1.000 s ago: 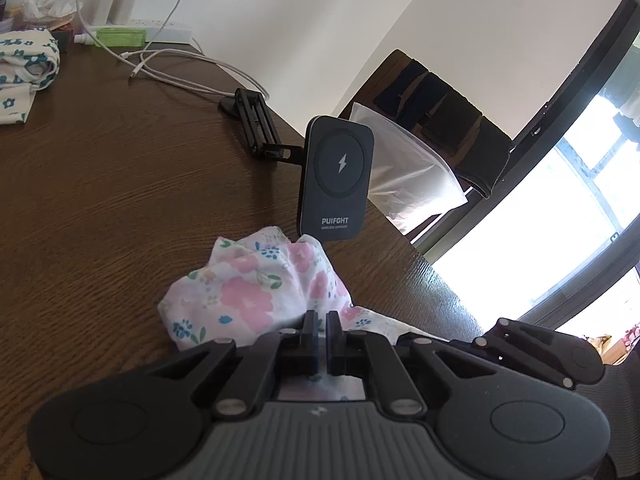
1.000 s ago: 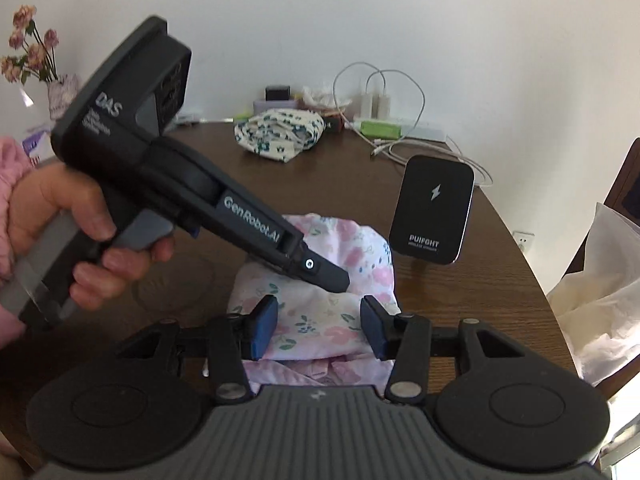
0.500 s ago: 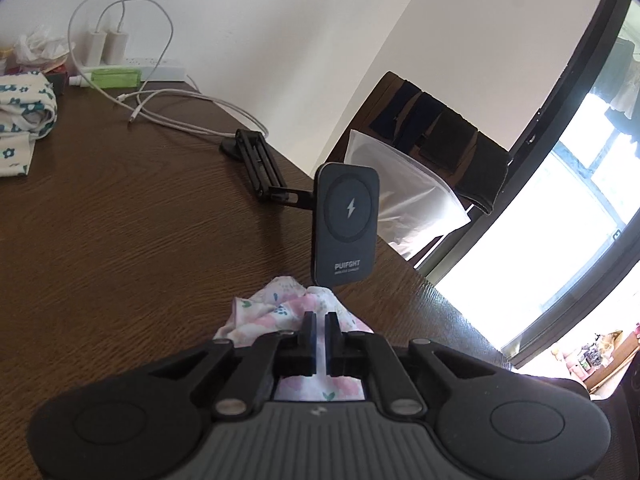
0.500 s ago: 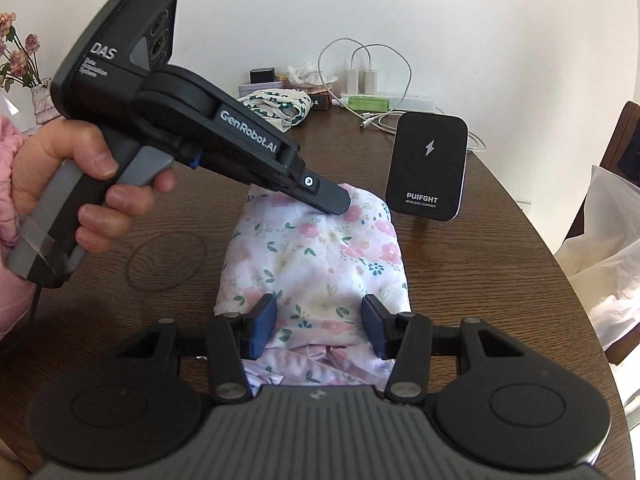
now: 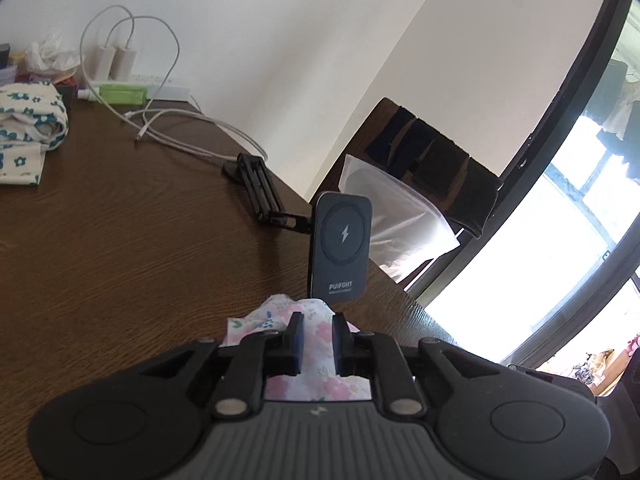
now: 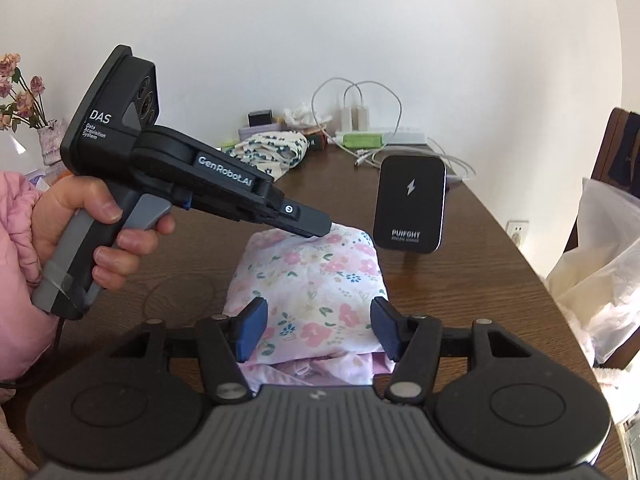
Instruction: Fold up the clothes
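two garments (image 6: 316,280) (image 6: 272,150), one charger (image 6: 410,204), two grippers (image 5: 317,322) (image 6: 316,320).

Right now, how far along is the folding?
Done: the pink garment lies folded over on the table. In hand: the left gripper, jaws slightly apart, sits at its far edge; the right gripper is open above the near edge. Left: the blue-flowered garment looks bundled.

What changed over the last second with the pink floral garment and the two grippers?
The left gripper carried the pink floral garment's top flap away from the camera toward the wireless charger, laid it flat, and its jaws parted, letting go. The right gripper stayed open over the near edge; charger and blue-flowered cloth unmoved.
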Action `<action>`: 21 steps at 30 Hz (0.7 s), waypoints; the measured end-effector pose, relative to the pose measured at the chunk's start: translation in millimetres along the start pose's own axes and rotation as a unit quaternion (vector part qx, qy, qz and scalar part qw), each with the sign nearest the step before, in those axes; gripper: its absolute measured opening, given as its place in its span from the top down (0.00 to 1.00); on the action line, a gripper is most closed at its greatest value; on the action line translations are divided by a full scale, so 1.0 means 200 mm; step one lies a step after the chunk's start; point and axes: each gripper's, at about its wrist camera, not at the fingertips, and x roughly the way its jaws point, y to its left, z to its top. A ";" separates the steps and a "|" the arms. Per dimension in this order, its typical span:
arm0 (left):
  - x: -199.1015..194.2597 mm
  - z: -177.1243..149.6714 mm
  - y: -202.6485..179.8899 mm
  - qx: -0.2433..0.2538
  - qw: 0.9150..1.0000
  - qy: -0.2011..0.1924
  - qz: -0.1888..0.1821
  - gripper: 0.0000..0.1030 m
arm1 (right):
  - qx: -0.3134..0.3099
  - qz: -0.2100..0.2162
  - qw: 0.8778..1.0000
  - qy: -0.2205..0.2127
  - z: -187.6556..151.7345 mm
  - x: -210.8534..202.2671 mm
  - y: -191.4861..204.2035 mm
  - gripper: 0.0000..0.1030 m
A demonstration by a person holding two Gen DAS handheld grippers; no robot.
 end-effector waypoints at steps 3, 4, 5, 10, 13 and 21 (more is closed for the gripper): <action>-0.03 -0.03 0.02 -0.002 1.000 0.001 0.012 0.90 | -0.013 0.000 1.000 0.008 -0.01 -0.01 0.02 0.44; -0.03 -0.04 0.04 -0.005 1.000 0.003 0.018 0.90 | -0.018 0.000 1.000 0.016 -0.02 0.01 0.03 0.45; -0.02 -0.05 0.06 -0.011 1.000 0.008 0.021 0.94 | -0.020 -0.002 0.999 0.025 -0.03 0.02 0.04 0.45; 0.04 -0.11 0.14 -0.031 0.998 0.033 0.032 0.95 | -0.012 -0.007 0.999 0.045 -0.05 0.08 0.04 0.47; 0.07 -0.12 0.16 -0.042 0.998 0.036 0.029 0.95 | -0.013 -0.010 0.999 0.050 -0.06 0.10 0.04 0.47; 0.04 -0.12 0.12 -0.027 0.999 0.023 0.039 0.90 | -0.009 -0.001 0.999 0.042 -0.07 0.09 0.02 0.44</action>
